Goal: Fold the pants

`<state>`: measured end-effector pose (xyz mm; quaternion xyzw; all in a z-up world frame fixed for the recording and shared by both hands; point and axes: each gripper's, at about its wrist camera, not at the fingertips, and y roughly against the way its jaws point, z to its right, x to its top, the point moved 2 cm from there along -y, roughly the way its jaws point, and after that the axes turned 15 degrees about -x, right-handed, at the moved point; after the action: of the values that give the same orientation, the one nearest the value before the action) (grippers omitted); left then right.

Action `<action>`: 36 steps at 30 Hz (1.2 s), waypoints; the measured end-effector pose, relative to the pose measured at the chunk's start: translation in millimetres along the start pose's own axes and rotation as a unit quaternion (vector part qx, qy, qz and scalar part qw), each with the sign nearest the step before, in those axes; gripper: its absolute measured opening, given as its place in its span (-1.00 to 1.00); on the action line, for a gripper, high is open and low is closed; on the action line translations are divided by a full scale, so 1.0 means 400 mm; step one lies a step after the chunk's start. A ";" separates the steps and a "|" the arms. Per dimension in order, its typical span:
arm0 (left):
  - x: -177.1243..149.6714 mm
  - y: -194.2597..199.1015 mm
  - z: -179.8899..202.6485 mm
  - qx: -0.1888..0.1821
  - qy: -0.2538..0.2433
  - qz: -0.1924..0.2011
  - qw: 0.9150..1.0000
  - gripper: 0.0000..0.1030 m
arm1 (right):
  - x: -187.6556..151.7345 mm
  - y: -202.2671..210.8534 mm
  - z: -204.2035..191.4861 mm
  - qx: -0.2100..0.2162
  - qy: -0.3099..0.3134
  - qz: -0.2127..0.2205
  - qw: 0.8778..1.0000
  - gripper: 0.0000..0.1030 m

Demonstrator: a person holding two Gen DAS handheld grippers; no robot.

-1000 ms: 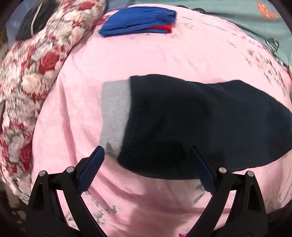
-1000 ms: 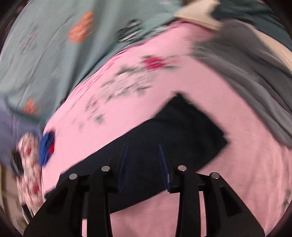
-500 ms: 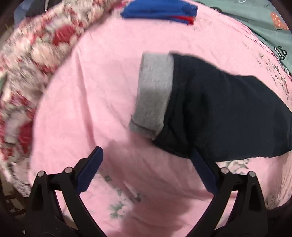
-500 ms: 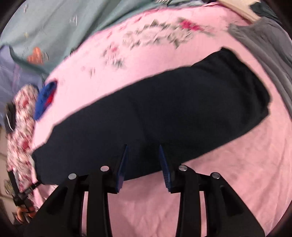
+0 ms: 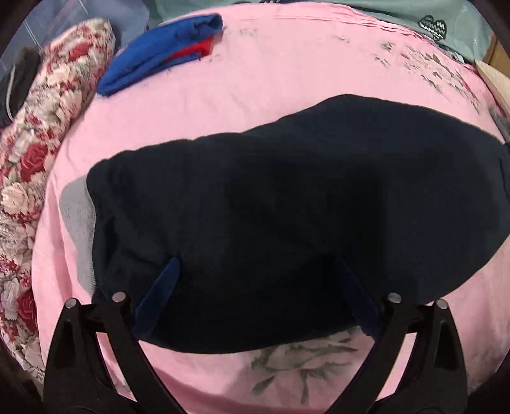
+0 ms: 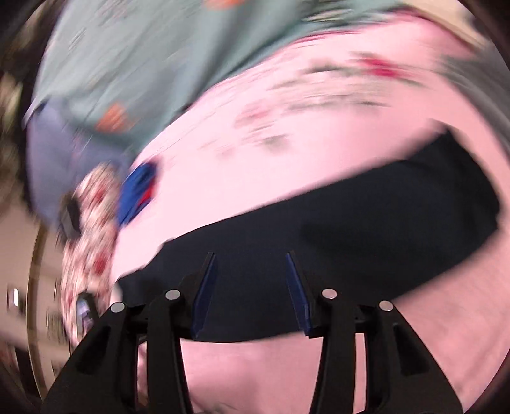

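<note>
Dark navy pants (image 5: 287, 203) lie flat across the pink floral bedsheet (image 5: 255, 73), with a grey waistband (image 5: 76, 223) at their left end. My left gripper (image 5: 258, 264) is open and empty, its blue-padded fingers spread over the near edge of the pants close to the waistband. In the blurred right wrist view the pants (image 6: 366, 242) run from lower left to upper right. My right gripper (image 6: 250, 254) is open and empty above their near edge.
A folded blue and red garment (image 5: 159, 54) lies at the far left of the bed. A rose-patterned quilt (image 5: 28, 153) bunches along the left edge. A teal sheet (image 5: 414, 16) lies beyond the pink one.
The left gripper has moved right and forward over the pants, so the waistband now sits far left. The right gripper's view swung and blurred; both grippers stay open.
</note>
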<state>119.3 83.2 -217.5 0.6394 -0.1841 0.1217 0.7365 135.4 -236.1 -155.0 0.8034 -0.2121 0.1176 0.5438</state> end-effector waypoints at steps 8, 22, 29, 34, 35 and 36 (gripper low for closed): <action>-0.007 0.007 -0.006 -0.018 0.002 0.008 1.000 0.94 | 0.070 -0.197 -0.337 0.042 0.215 -0.067 0.973 -0.13; -0.010 -0.001 -0.010 -0.026 0.008 0.000 1.000 0.95 | 0.030 -0.373 -0.436 0.114 0.468 -0.298 0.824 -0.13; 0.003 -0.014 -0.019 -0.027 0.015 -0.014 0.999 0.96 | 0.034 -0.455 -0.429 0.116 0.450 -0.346 0.815 -0.13; 0.007 -0.019 -0.022 -0.027 0.016 -0.022 0.999 0.96 | 0.001 -0.467 -0.422 0.168 0.446 -0.437 0.763 0.01; 0.008 -0.020 -0.023 -0.027 0.016 -0.023 0.999 0.96 | 0.000 -0.467 -0.419 0.165 0.452 -0.440 0.758 0.01; 0.009 -0.022 -0.023 -0.027 0.016 -0.024 0.999 0.96 | 0.003 -0.468 -0.416 0.163 0.453 -0.442 0.757 0.01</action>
<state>127.2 90.9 -224.8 0.6214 -0.1597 0.1094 0.7592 231.1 -23.0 -245.4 0.7372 0.4604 0.2471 0.4283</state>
